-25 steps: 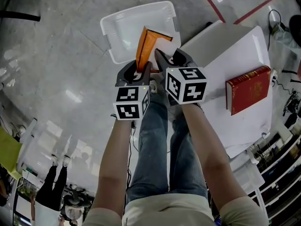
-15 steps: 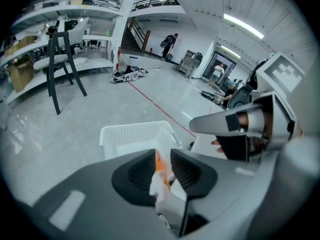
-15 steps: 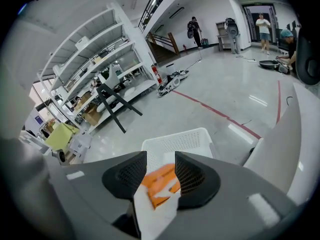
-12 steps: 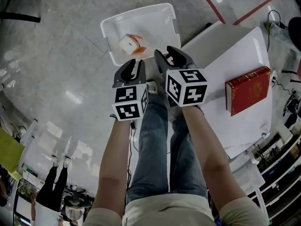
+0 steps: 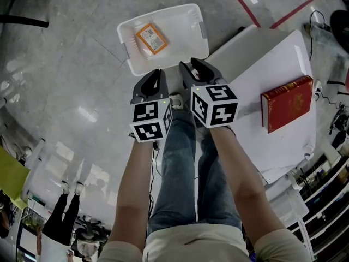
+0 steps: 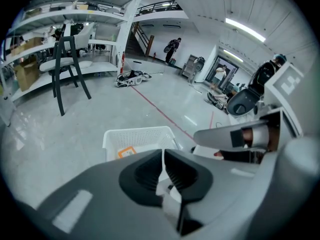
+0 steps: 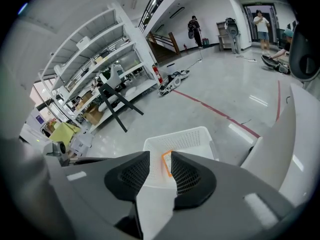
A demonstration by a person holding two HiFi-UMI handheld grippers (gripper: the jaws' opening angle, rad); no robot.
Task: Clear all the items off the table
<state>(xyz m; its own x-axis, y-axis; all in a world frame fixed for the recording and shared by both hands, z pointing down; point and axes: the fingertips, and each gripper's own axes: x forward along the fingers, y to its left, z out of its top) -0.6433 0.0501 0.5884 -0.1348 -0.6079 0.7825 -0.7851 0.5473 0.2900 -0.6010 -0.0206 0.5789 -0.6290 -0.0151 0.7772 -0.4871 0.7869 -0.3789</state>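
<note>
Standing on the grey polished floor (image 5: 65,64), just beside the far-left corner of the white rectangular table (image 5: 272,64): white perforated plastic basket (image 5: 185,31). Lying flat inside that basket, toward its left wall and apart from its right wall: orange-edged flat packet (image 5: 151,38). Lying on the table, near its right edge, well apart from the basket: red hardcover book (image 5: 287,103). Running across the floor beyond the table: red tape lines (image 5: 242,1). Standing farther off, behind and left of the basket, in front of white metal shelving (image 6: 50,14): black-legged chair (image 6: 56,64).
</note>
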